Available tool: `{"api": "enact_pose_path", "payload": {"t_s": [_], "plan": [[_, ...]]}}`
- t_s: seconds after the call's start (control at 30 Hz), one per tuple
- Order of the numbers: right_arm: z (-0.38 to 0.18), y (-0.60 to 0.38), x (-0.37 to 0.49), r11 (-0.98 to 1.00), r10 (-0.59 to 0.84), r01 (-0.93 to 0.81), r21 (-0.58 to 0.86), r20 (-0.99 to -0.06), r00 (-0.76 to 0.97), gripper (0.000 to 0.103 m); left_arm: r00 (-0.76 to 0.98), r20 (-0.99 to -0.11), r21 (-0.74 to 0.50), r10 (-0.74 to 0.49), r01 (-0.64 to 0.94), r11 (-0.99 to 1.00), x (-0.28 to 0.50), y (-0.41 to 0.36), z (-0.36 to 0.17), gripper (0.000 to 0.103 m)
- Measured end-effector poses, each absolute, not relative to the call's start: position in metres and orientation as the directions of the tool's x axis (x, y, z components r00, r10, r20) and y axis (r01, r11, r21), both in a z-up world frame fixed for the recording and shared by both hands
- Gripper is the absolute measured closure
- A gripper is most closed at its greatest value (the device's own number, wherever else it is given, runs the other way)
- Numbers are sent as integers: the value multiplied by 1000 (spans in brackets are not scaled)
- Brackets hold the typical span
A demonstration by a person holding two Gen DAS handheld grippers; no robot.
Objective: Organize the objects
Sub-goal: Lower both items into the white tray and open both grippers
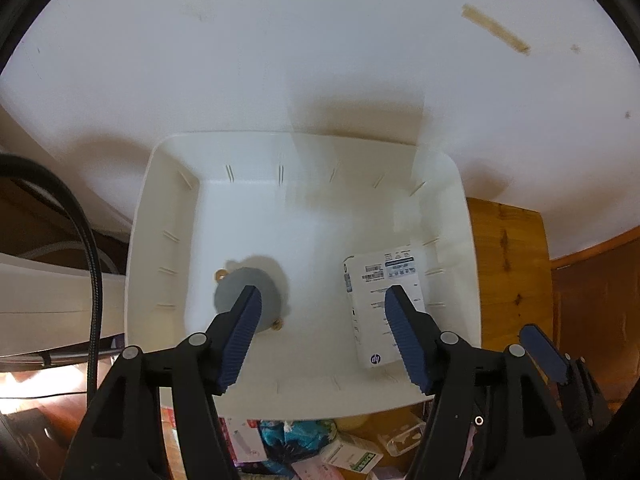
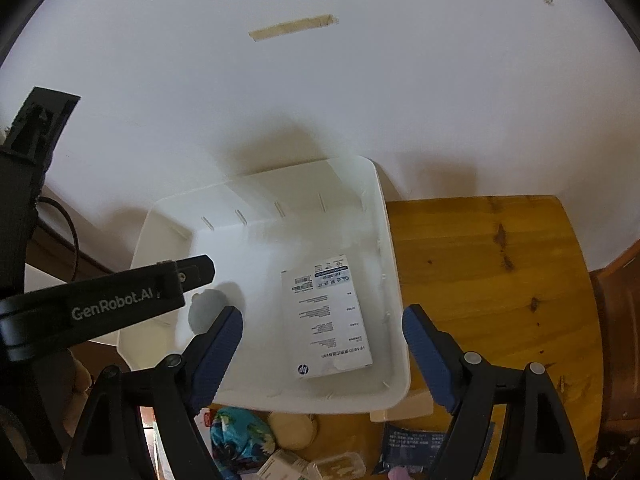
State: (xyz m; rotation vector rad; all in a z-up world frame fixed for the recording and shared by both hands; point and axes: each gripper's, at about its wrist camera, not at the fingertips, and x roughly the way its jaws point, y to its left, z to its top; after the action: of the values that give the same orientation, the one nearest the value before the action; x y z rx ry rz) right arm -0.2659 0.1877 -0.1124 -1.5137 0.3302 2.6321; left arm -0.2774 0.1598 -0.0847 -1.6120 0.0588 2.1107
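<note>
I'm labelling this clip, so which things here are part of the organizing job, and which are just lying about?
Part of the job:
- white bin
- HP box in it
- grey round part in it
- clutter pile in front of the bin
- left gripper, right gripper, both open and empty

Lying about:
- tape strip on the wall
- black cable

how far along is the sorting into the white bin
Early on. Done: the white bin already holds a white HP box and a grey round part. In hand: nothing; the left gripper and right gripper hang open above the bin. Left: the clutter on the wooden table.
</note>
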Motion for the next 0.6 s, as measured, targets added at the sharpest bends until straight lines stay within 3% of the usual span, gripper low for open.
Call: {"api": "enact_pose_path", "payload": {"t_s": [0.6], "plan": [[-55, 167, -209, -975, 22, -195, 105, -830, -557, 20, -303, -848, -264, 435, -471, -842, -236, 107, 3, 35]]}}
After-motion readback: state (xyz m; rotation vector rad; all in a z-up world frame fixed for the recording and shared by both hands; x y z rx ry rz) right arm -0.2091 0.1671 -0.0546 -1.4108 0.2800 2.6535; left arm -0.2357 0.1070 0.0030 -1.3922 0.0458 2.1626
